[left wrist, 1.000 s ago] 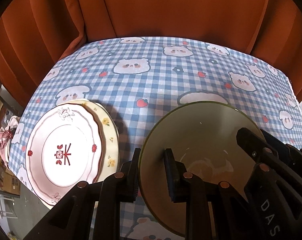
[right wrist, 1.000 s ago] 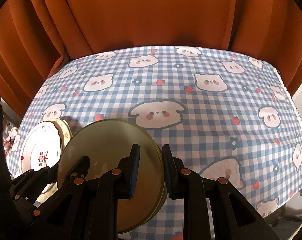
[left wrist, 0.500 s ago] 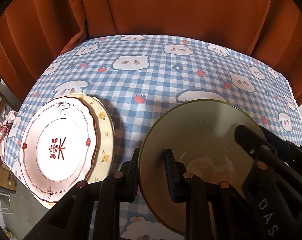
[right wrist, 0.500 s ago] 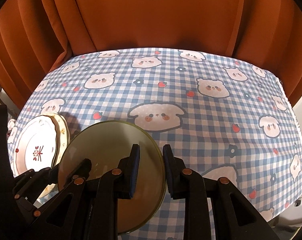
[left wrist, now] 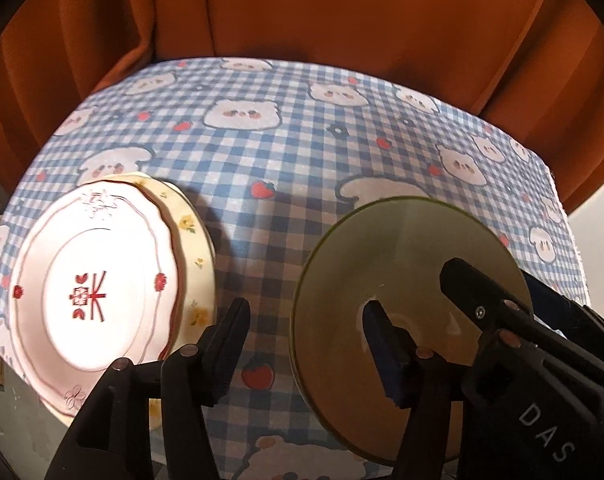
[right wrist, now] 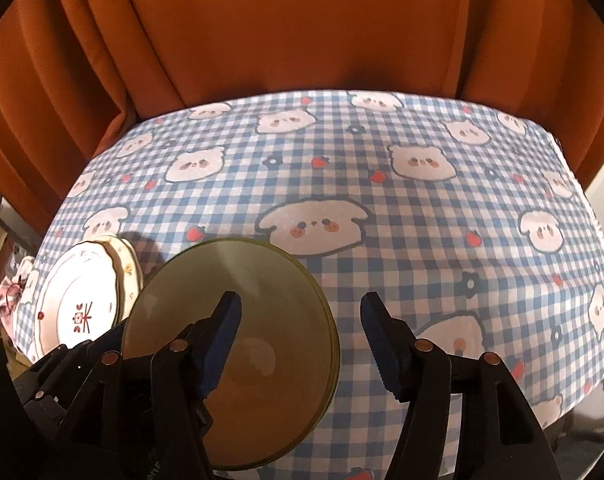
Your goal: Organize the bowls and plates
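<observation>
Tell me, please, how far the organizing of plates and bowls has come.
Done: the white red-patterned plate lies stacked on the yellow floral plate. In hand: nothing is gripped; the left tongs and right tongs both stand open astride the rim of the green bowl. Left: only withdrawing the tongs, it seems; no other loose dishes show.

olive-green bowl (left wrist: 406,264) beside a pink plate (left wrist: 89,292) stacked on a yellow floral plate (left wrist: 195,240).

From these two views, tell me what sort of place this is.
Most likely a home dining corner: a table under a bear-print checked tablecloth, orange curtains behind it, and stacked plates beside a green bowl.
</observation>
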`<state>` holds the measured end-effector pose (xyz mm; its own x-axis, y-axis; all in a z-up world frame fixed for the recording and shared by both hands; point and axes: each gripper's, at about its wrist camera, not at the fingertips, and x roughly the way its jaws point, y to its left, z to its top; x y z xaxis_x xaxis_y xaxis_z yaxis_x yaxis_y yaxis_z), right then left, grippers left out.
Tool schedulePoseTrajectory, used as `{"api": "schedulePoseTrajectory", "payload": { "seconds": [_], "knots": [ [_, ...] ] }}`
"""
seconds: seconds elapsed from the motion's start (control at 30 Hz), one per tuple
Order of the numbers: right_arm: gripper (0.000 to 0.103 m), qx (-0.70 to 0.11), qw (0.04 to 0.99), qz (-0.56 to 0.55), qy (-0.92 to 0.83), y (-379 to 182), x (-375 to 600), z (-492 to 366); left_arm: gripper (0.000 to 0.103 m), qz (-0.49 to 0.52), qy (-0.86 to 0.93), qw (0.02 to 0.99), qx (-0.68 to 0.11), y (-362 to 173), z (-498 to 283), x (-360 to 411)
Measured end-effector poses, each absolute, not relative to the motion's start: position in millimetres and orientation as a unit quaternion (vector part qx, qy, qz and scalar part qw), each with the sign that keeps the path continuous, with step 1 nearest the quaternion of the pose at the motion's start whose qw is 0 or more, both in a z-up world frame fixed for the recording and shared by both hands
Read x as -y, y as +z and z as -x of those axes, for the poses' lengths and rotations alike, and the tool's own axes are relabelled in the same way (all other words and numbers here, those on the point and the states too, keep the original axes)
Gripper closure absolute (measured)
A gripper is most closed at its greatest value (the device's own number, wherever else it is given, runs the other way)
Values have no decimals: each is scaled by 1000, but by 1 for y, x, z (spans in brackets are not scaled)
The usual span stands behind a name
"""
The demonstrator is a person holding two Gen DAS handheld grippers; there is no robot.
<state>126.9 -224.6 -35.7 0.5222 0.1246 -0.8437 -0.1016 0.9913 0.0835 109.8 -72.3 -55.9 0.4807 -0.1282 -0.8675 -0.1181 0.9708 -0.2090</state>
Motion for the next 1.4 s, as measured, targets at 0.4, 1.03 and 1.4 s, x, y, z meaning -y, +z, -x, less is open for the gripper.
{"api": "schedulePoseTrajectory", "payload": {
  "seconds": [0.4,1.03,1.4],
  "knots": [
    [37,-533,845,-46,-13,-56,227,-126,45,121,-106,820,-550,-78,-123,74],
    [30,-558,817,-142,3,-78,252,-135,45,86,-89,816,-564,-74,-126,80],
    [53,-588,772,-212,112,-94,267,-152,49,109,-19,812,-573,-71,-127,85]
  ]
}}
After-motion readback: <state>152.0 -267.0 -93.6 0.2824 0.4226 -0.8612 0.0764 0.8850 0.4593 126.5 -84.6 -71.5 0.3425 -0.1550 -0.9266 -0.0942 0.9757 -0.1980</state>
